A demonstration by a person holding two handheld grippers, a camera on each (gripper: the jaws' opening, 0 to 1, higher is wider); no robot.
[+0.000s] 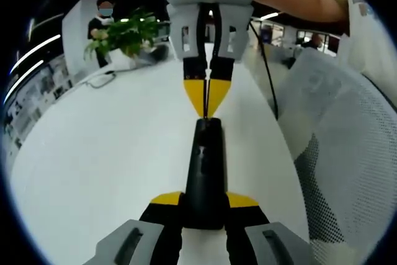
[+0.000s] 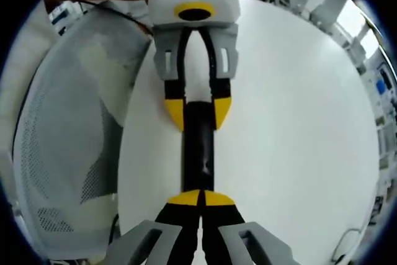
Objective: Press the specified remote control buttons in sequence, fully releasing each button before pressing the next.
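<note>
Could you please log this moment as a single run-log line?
left gripper: jaws clamp black remote at near end | right gripper: jaws shut, tips at remote's opposite end | remote lies on white table

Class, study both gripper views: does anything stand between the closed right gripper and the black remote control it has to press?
Nothing visible does. The right gripper, jaws together, sits at the near end of the slim black remote control on the white table. The left gripper clamps the remote's far end only.

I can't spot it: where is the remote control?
The black remote control lies on the white table, clamped by the left gripper, the shut right gripper at its far end.
</note>
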